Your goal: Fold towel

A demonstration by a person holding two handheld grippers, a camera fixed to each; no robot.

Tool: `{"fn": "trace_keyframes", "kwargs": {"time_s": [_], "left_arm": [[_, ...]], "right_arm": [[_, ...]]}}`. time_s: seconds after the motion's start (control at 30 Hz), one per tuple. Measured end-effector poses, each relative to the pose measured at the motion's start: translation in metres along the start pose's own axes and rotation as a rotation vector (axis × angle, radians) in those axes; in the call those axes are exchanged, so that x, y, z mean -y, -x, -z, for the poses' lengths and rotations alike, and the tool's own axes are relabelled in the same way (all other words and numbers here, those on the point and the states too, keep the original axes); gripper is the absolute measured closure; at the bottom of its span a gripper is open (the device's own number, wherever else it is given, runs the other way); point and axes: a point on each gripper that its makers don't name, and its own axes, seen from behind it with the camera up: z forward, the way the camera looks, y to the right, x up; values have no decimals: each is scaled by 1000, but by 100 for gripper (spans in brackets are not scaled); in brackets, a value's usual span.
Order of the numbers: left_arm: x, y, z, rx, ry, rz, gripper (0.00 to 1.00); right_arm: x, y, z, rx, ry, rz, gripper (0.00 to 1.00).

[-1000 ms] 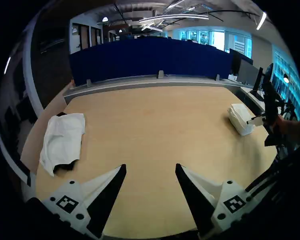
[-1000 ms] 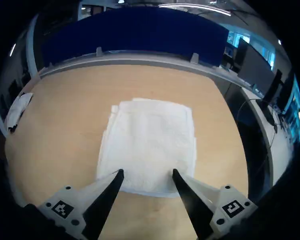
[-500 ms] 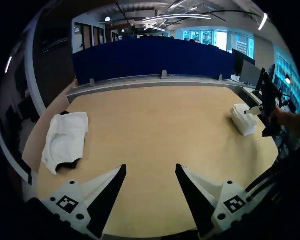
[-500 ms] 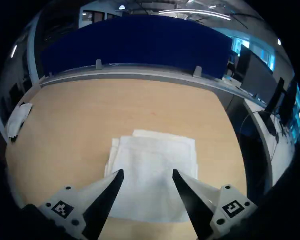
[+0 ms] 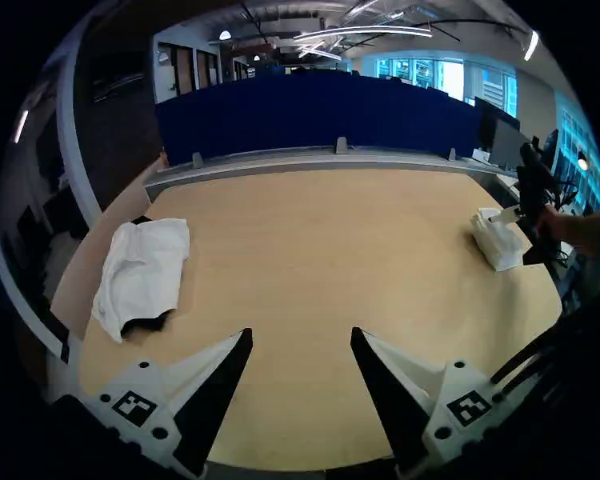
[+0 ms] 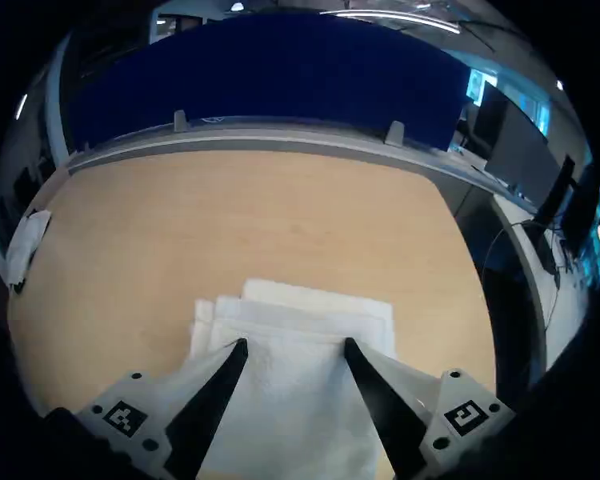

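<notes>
At the left edge of the table (image 5: 316, 232) the crumpled towel (image 5: 144, 272) lies unfolded. It has drifted slightly toward centre in the left gripper view as the left gripper (image 5: 300, 344), fingers spread and empty, swings a little its way. At the right, the right gripper (image 6: 294, 346), also spread, has advanced over the folded towel stack (image 6: 300, 316), which now runs beneath its fingers. That stack looks finished; the crumpled towel is probably next.
</notes>
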Motion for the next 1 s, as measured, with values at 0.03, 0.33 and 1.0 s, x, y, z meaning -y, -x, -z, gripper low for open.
{"fn": "trace_keyframes", "kwargs": {"time_s": [0.03, 0.33, 1.0], "left_arm": [[0, 0, 0, 1, -1, 0, 9], [-1, -1, -2, 1, 5, -1, 9], [4, 2, 4, -31, 35, 15, 9]], "right_arm": [[0, 0, -1, 1, 0, -4, 6], [1, -4, 3, -14, -6, -15, 6], [29, 13, 72, -83, -1, -15, 6]]}}
